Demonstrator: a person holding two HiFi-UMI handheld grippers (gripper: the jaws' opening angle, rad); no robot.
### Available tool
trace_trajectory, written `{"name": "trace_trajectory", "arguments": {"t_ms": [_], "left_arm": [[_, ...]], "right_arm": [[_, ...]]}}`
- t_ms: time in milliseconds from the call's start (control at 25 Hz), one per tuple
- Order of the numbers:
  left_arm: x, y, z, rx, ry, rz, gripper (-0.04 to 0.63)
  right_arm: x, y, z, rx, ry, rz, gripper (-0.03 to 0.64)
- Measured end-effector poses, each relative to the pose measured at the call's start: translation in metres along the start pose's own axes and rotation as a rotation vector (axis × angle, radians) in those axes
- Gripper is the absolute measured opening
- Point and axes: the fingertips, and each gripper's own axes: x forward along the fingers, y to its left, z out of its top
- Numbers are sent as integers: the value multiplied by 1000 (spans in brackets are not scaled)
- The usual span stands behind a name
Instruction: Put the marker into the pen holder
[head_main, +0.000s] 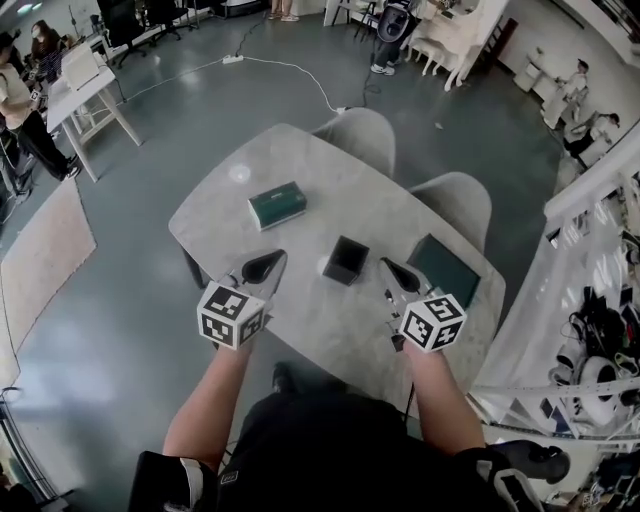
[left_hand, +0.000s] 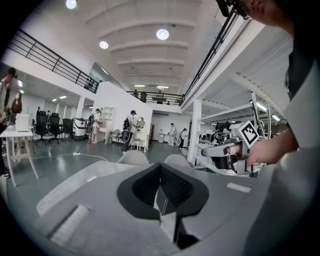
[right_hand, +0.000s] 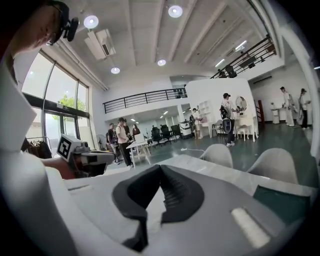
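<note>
The marker cannot be made out in any view, so neither its place nor the way its long axis runs can be told. The pen holder (head_main: 346, 260) is a black, square, open-topped box standing upright on the pale table (head_main: 300, 335), near the middle. Its inside is dark, and what it holds cannot be seen.

The left gripper (head_main: 278, 258) is just left of the holder and the right gripper (head_main: 386, 264) just right of it, both apart from it, so the holder sits between the 2 tips. In the left gripper view the jaws meet at their tips with nothing clamped. The holder shows through the gap behind them, out on the table. In the right gripper view the jaws are likewise closed together and grip nothing.

To the far left of the holder lies a green box (head_main: 277, 205), closed, with a pale label whose print is too small to read. A dark green pad (head_main: 443, 270) lies flat on the right part of the table, beside the right gripper. 2 grey chairs (head_main: 360, 135) stand at the table's far edge. The only clear markings are the black-and-white squares on each gripper's cube (head_main: 231, 315).
</note>
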Motion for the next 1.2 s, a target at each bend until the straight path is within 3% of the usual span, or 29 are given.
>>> {"name": "trace_trajectory", "arguments": {"t_ms": [200,400,1200], "left_arm": [[8,-18,27,73,-23,37,11],[14,-33,42,80,-44,56,11],[26,-55,50,99,-42,45,11]], "right_arm": [[-48,-10,33,-47,-99,32,3],[-76,-9,52,-97,-171,47,2],[-86,-14,57,-106,-202,38,2]]}}
